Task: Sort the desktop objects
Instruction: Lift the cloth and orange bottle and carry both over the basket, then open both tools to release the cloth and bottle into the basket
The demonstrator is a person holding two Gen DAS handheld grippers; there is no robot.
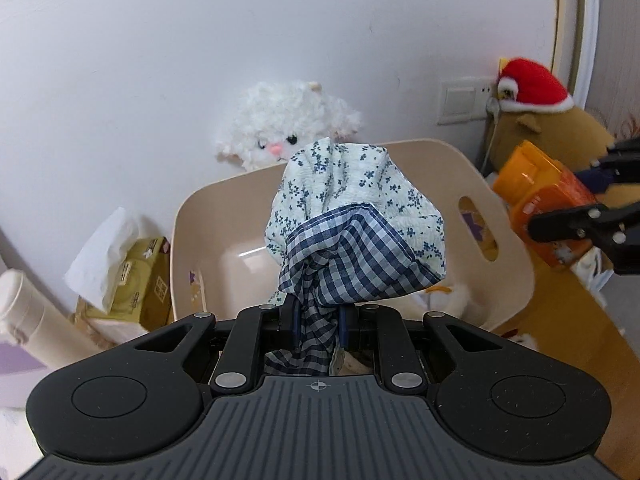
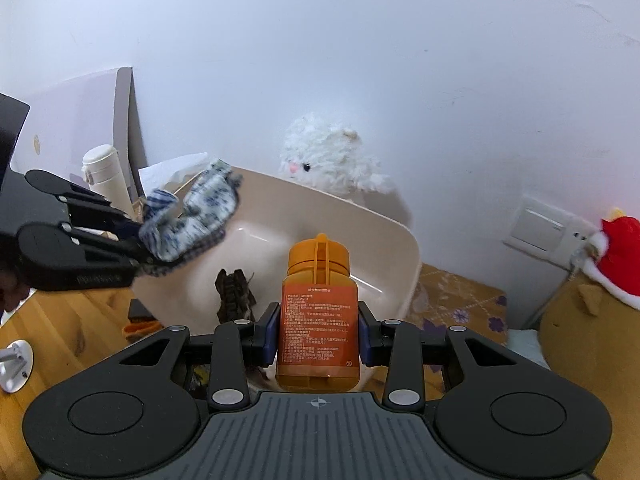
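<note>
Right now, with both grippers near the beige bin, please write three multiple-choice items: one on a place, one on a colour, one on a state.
1. Where does the white plush toy sit?
A. Inside the bin
B. Behind the bin, against the wall
C. On the tissue box

2. What colour is the bottle in the right gripper?
A. Orange
B. Green
C. White

3. What is the state of the left gripper?
A. Open and empty
B. Shut on a bottle
C. Shut on a cloth bundle

Answers:
1 B: the toy shows beyond the far rim of the beige bin, by the wall.
2 A: its cap and body are orange.
3 C: its jaws pinch the checked and floral cloth bundle.
</note>
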